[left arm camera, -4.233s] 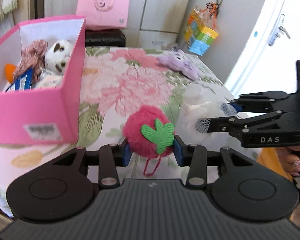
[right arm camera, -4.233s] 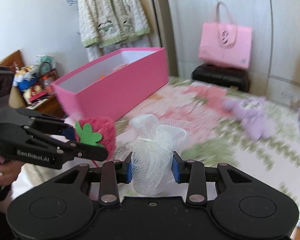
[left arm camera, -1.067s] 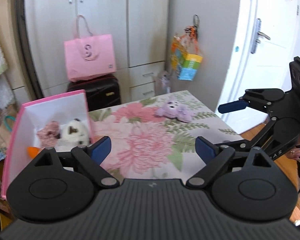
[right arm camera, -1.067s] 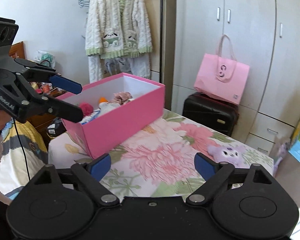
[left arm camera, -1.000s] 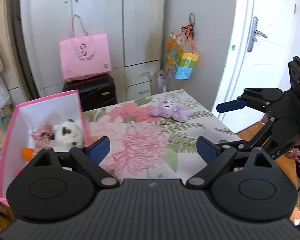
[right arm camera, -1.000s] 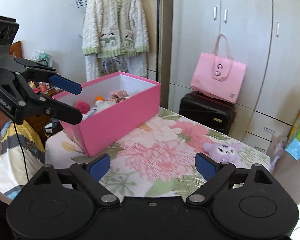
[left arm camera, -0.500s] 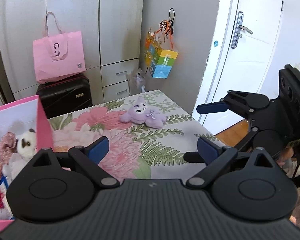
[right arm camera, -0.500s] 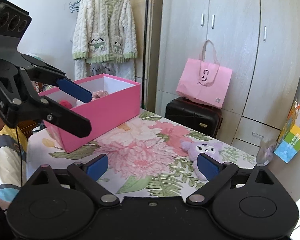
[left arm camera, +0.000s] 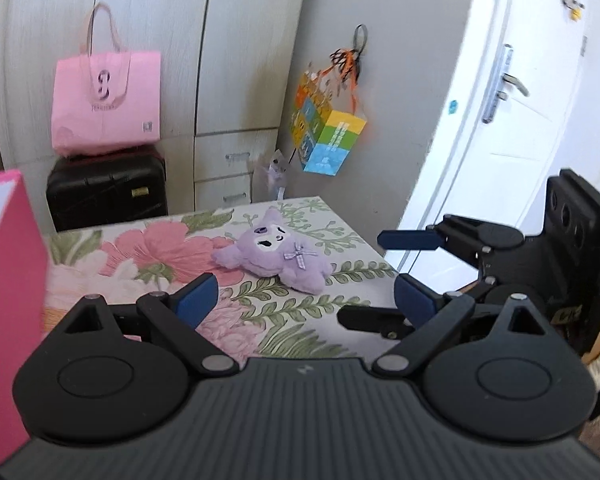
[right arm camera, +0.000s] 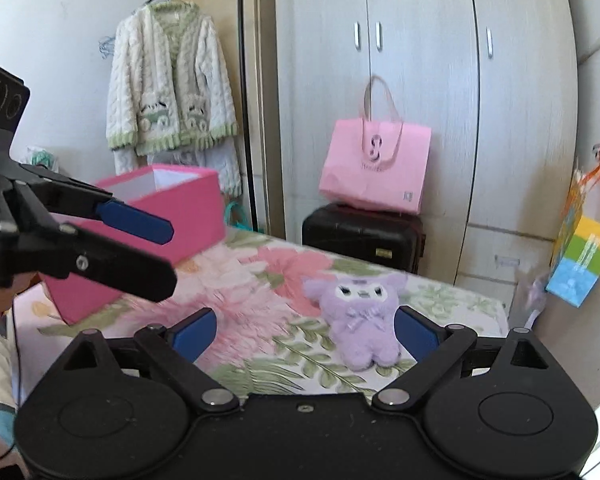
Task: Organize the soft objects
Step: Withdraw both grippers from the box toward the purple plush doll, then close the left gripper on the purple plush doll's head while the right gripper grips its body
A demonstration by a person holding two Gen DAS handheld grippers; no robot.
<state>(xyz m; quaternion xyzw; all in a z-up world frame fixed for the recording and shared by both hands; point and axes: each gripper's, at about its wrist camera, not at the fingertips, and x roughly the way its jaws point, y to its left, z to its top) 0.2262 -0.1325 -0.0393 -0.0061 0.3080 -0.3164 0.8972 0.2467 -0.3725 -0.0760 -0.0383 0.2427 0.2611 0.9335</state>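
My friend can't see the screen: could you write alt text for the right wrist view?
A purple plush toy lies face up on a floral cloth, just ahead of the wide-open, empty right gripper. At left, the open left gripper reaches in before a pink box; a pink bag sits on a black suitcase behind.

A floral-covered bed (right arm camera: pixel 260 280) carries a purple plush (right arm camera: pixel 360 320) and a pink box (right arm camera: pixel 172 216).

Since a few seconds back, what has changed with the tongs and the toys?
Both tongs let go: the left tongs no longer hold the strawberry plush, nor the right tongs the white mesh puff; neither toy shows on the floral cloth now. Both stand open and have swung toward the purple plush, which lies where it was. The pink box has not moved.
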